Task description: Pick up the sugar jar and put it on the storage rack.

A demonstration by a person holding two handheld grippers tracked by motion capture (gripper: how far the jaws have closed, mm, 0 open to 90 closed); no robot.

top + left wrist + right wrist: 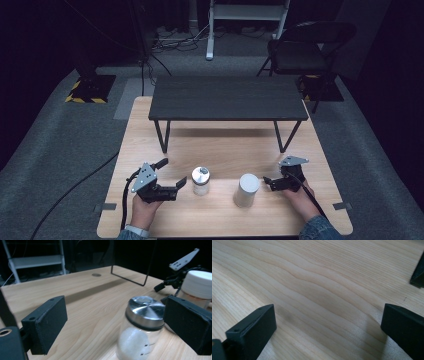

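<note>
A clear glass jar (201,181) with a shiny metal lid and white contents stands on the wooden table (225,145), front centre. To its right is a white cylindrical container (246,190). My left gripper (171,173) is just left of the jar, held by a hand, and is open. In the left gripper view the jar (141,327) is between the wide jaws of my left gripper (115,317), close to the right pad (190,325), with a broad gap to the left pad. My right gripper (270,182) is right of the white container. It is open (328,322) over bare wood.
A low black shelf (227,97) on thin wire legs spans the back half of the table. A black chair (305,50) and cables lie on the grey carpet beyond. In the left gripper view the white container (200,287) and the other gripper (175,281) stand behind the jar.
</note>
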